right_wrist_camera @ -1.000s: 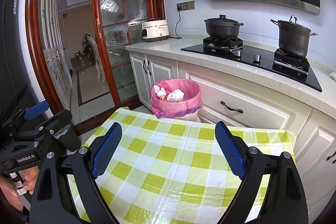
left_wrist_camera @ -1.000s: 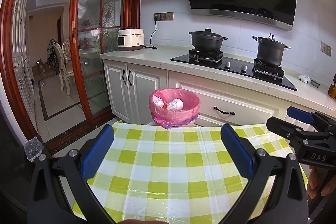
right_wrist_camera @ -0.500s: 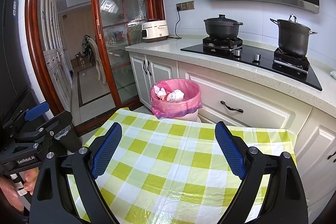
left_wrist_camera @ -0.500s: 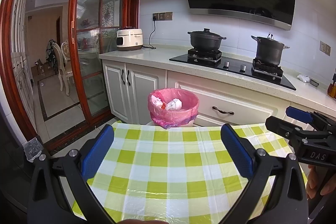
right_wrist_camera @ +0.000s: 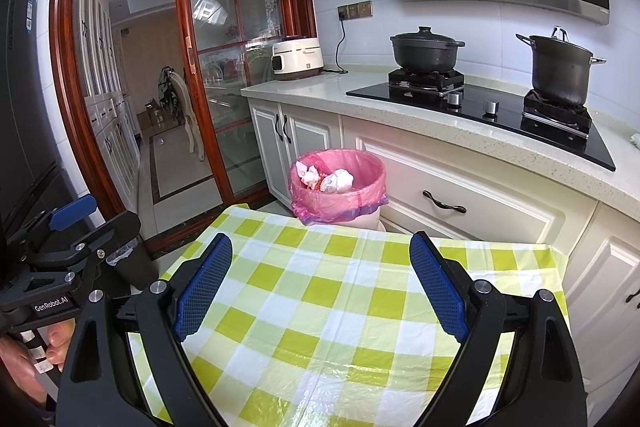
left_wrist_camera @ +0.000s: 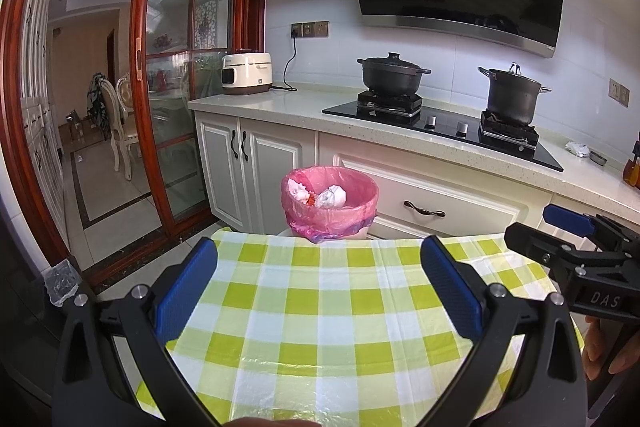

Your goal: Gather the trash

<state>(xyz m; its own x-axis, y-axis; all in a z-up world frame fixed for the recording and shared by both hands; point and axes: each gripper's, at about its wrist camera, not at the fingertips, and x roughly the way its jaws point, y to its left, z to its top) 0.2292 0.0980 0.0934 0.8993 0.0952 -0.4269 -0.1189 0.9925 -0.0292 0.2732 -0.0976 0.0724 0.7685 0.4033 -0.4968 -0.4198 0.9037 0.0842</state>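
While both grippers hover over the tabletop [left_wrist_camera: 320,311] with its green-checked cloth, the trash sits past its far edge: a bin [left_wrist_camera: 330,203] lined with a pink bag, in the middle of both views, standing on the floor against the white cabinets. Inside lie crumpled white wads [left_wrist_camera: 331,197] — paper or tissue by the look of them, with a bit of red between. Such wads should be light, soft and easily crushed, so a gentle pinch across the bulk of one would do; the thin liner looks slippery and prone to tearing, best gathered at its rim where it folds over the bin. No loose scraps show on the cloth. The left gripper [left_wrist_camera: 318,291] points level toward the bin, its blue-padded fingers [left_wrist_camera: 186,291] spread wide and holding nothing; the right gripper [right_wrist_camera: 320,285] matches it, fingers [right_wrist_camera: 436,287] equally wide apart and bare. Each one shows at the edge of the other's view, so they sit side by side, a hand [right_wrist_camera: 28,355] visible at the lower left behind the left one.
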